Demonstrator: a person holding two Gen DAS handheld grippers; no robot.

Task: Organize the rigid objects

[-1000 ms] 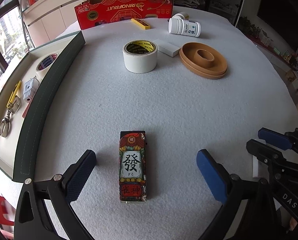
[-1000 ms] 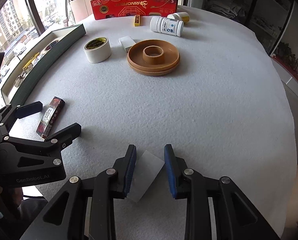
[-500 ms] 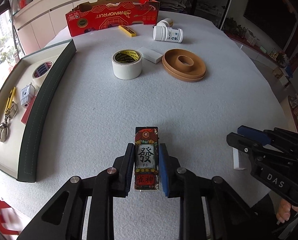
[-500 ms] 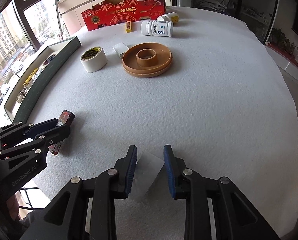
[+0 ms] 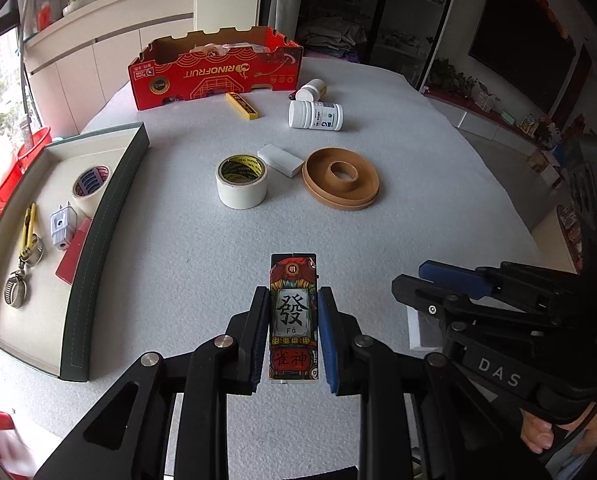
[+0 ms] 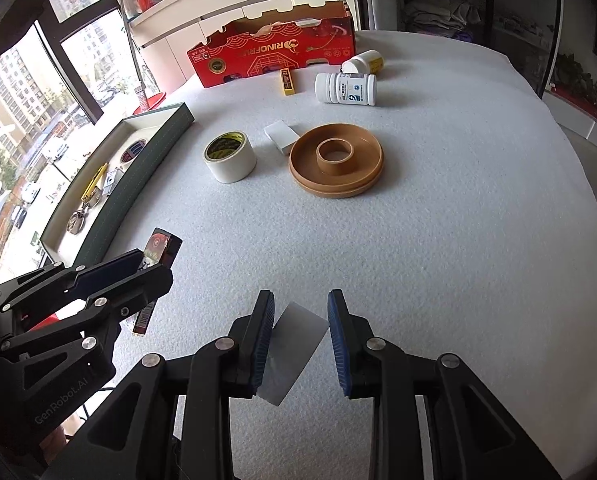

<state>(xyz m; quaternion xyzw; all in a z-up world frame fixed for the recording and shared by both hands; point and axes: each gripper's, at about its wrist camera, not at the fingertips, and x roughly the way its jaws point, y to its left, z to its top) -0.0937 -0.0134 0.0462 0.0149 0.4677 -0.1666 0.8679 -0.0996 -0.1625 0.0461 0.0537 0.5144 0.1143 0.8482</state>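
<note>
The left gripper (image 5: 293,330), black with blue pads, points down at a slant. Its jaws have just been closing, and now both pads press on the sides of a long box with red and green pictures (image 5: 293,316). The right gripper (image 6: 301,336), also black with blue pads, points down too. It is squeezed on a small flat white block (image 6: 294,350) that sits crooked between its fingers. A bit of a hand (image 5: 538,434) shows behind it.

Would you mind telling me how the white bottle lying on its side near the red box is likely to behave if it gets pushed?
The white bottle lies on its round side, so it would probably roll rather than slide. The felt-like table cover may slow it. It looks like rigid plastic, likely light and unlikely to deform.
</note>
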